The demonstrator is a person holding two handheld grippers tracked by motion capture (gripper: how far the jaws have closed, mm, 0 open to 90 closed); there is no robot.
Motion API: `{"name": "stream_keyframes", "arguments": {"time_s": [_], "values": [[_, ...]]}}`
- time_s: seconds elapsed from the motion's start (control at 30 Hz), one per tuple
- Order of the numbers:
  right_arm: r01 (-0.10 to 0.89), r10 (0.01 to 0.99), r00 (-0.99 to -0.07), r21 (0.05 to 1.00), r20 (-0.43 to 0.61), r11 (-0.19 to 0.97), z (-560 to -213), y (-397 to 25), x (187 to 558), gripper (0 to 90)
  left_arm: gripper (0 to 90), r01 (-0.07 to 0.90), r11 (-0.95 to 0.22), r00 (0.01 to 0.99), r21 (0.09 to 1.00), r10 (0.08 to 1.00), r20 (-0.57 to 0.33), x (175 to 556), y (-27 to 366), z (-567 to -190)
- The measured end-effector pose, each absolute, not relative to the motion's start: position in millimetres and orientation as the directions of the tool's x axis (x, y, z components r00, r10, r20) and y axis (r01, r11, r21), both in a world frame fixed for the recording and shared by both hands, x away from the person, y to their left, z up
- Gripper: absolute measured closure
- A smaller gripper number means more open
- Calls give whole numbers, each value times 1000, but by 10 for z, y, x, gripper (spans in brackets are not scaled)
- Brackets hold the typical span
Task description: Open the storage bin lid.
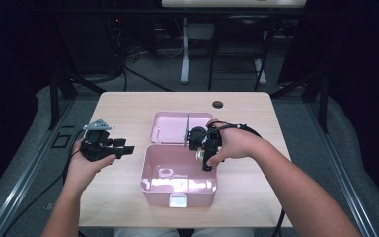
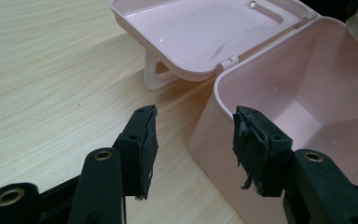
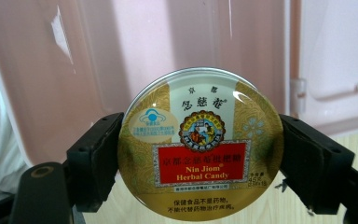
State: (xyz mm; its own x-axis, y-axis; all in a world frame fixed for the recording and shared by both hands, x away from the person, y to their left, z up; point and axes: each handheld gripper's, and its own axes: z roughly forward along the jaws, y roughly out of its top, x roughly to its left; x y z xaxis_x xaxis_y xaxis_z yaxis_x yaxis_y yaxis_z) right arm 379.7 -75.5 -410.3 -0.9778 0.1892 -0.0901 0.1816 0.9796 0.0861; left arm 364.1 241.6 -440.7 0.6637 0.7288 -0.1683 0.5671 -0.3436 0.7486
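Observation:
A pink plastic box (image 1: 177,190) stands open in the middle of the table, its lid (image 1: 170,127) folded back flat behind it. My right gripper (image 1: 205,157) hangs over the box's right rim, shut on a round gold candy tin (image 3: 200,144) labelled Nin Jiom Herbal Candy; the tin (image 1: 200,155) shows as a small gold spot by the hand. The box's pink inside (image 3: 74,70) fills the background behind the tin. My left gripper (image 1: 128,148) is open with nothing in it, just left of the box's wall (image 2: 214,140), its pads (image 2: 144,140) wide apart.
The box's white latch (image 1: 177,200) faces the front edge. A round cable hole (image 1: 218,104) sits near the table's far edge. Bare wood (image 2: 51,84) lies left of the box. Desk legs and cables stand on the floor beyond the table.

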Motion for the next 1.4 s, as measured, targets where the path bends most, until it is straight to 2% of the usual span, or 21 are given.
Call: {"name": "stream_keyframes", "arguments": {"time_s": [0.77, 1.4], "values": [[171, 174, -984, 79, -42, 982, -4441, -606, 3735, 199, 493, 569, -347, 665, 746, 728, -169, 3647, 2422, -4414], [167, 167, -986, 38, -21, 985, -4720, -563, 3739, 198, 493, 573, -349, 664, 741, 727, -171, 3656, 2410, -4434]]}}
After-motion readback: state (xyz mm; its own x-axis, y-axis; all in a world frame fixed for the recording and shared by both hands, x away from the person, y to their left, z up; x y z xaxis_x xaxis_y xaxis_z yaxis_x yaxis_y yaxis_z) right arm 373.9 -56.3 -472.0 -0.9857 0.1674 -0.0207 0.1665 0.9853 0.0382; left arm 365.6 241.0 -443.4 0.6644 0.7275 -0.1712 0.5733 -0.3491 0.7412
